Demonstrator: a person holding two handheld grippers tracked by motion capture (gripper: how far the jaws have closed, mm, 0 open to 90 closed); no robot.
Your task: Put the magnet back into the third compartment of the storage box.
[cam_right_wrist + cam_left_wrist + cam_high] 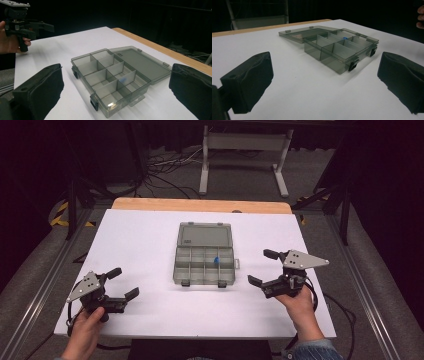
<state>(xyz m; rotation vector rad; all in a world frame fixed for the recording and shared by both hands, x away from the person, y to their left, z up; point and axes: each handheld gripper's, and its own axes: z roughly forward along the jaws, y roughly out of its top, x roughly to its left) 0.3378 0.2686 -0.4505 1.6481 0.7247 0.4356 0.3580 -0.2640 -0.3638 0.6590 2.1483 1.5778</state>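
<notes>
Box: a box (pixel 205 265) of smoky grey clear plastic, rectangular, with thin walls that divide it into small compartments; it lies near the middle of the table, between the two grippers and apart from both.
Lid: the lid (pixel 204 234) is open and lies flat behind the box.
Latches: two small black latches (pixel 352 66) on the front edge.
Blue piece: a small blue piece (pixel 217 260) sits in one compartment toward the right.
Left gripper: the left gripper (pixel 118 284), matte black, jaws wide apart, holding nothing.
Right gripper: the right gripper (pixel 264 267), same state, with a grey plate on top.
Table: the table (pixel 140 240) has a smooth white top with a wooden edge (pixel 200 205) at the far side.
Room: dark, cables (pixel 170 167) on a grey floor.
</notes>
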